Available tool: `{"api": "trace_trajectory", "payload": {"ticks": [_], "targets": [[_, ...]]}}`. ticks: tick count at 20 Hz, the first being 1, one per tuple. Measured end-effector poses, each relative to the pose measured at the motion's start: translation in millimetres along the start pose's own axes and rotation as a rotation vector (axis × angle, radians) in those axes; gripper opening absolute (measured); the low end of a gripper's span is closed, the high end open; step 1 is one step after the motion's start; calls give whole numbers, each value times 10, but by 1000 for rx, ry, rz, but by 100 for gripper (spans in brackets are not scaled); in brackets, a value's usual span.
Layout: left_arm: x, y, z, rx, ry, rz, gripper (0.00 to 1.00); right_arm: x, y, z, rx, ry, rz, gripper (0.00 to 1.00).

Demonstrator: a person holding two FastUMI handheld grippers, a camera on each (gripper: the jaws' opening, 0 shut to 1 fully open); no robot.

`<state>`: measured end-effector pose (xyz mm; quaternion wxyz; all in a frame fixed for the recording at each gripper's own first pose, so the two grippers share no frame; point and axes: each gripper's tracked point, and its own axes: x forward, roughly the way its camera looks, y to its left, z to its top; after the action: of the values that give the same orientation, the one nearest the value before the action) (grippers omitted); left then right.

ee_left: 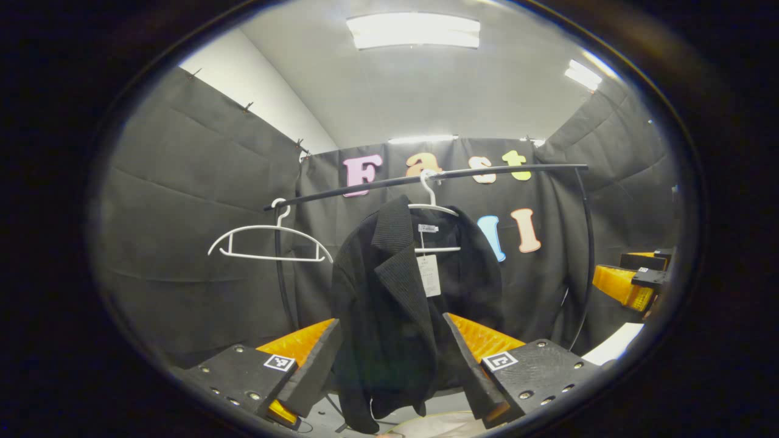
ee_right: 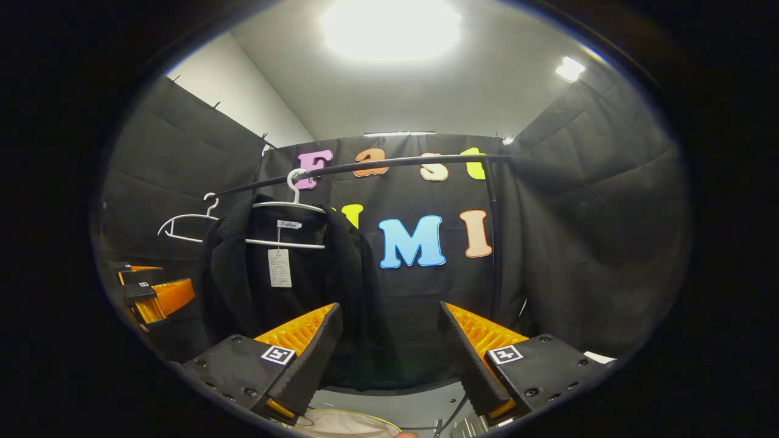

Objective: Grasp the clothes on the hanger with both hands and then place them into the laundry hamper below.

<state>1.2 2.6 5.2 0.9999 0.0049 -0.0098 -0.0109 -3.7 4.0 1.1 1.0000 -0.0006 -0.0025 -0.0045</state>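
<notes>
Black ribbed fabric hangs front and centre in the left gripper view: a dark jacket (ee_left: 401,304) draped on a white hanger (ee_left: 433,210) whose hook sits over a black rail (ee_left: 426,177) running across the booth. A paper tag (ee_left: 429,275) dangles from the collar area, and one lapel folds outward across the chest. Further along the same rail, toward the left of that view, a second white hanger (ee_left: 268,240) hangs bare. The left gripper (ee_left: 392,365) has its fingers spread wide apart, one on each side of the jacket's lower half as seen from its camera; whether either finger touches the cloth I cannot tell, and nothing is pinched between them. At the far right edge of that view the other gripper shows partly, well apart from the garment. In the right gripper view the jacket (ee_right: 286,274) hangs left of centre on its hanger (ee_right: 292,210), with the tag (ee_right: 279,267) below the neck label and the empty hanger (ee_right: 182,228) beyond it. The right gripper (ee_right: 389,359) is likewise spread open, holding nothing, its gap aimed at the jacket's right edge and the dark wall cloth beside it. Low between the fingers in both views a pale curved rim peeks in, apparently the laundry hamper (ee_right: 341,426) beneath the jacket, though too little shows to be sure.
</notes>
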Motion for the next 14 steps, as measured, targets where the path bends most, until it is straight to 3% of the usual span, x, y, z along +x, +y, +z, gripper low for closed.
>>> {"api": "trace_trajectory", "payload": {"ticks": [14], "targets": [[60, 8, 148, -21, -30, -26, 95, 54, 219, 191, -4, -50, 15, 99]]}}
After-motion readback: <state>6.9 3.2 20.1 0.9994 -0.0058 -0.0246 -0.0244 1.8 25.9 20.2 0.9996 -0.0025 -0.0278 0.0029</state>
